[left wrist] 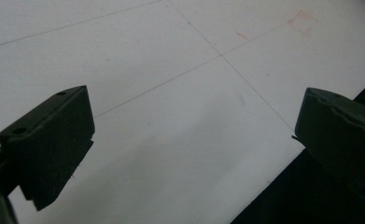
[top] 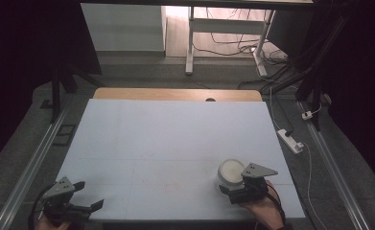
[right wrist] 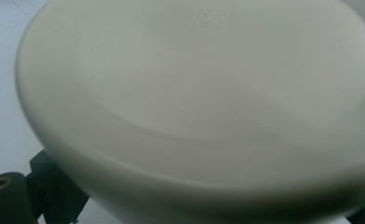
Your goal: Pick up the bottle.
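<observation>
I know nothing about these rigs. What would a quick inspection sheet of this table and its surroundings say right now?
Surface: white board with faint grid lines and a small red square mark.
Job's things: white bowl, apparently upside down, near front right.
Clutter: nothing seen.
Grippers: left claw open over bare board; right claw at the bowl, grip unclear.
Cables: loose wires on floor behind; power strip at right.
Surroundings: dark room, white desk legs.

dim room: grey floor [top: 142, 72], white desk legs [top: 190, 43], power strip [top: 290, 140], tangled cables [top: 233, 43].

Left gripper [top: 87, 195] jaws apart — empty
</observation>
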The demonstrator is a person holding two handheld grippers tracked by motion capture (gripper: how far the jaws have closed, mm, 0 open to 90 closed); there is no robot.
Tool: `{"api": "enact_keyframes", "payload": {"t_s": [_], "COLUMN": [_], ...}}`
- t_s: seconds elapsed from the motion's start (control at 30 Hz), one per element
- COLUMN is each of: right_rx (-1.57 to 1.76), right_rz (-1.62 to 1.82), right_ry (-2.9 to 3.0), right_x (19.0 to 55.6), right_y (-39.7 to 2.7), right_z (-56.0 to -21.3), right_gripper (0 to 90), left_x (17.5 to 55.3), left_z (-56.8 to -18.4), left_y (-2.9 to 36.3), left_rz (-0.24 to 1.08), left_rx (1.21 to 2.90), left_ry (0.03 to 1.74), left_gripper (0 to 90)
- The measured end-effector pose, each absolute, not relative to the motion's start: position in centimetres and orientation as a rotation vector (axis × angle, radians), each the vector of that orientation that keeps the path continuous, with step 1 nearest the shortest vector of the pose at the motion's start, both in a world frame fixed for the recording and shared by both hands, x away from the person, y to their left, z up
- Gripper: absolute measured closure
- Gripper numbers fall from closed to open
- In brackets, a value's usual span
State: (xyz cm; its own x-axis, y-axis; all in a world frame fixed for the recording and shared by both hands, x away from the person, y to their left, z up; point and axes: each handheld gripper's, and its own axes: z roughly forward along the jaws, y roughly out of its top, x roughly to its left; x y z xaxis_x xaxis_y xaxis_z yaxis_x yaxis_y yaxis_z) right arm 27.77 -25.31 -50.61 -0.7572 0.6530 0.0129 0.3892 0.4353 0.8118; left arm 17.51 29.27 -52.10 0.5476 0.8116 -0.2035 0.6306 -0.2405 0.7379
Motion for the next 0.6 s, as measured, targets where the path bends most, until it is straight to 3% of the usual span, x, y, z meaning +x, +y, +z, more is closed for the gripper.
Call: {"api": "enact_keyframes", "payload": {"t_s": [0.6], "right_rx": [0.909], "right_rz": [1.226], "right_ry": [2.394], "right_x": [27.72], "right_y": [-25.35], "right_z": [-50.25], "right_gripper": [7.0], "left_x": [17.53], "left_z": [-52.11], "left_y": [29.28], "left_rz": [0.279], "left_rx": [1.965], "left_ry": [1.168], "left_gripper": [0.0]}}
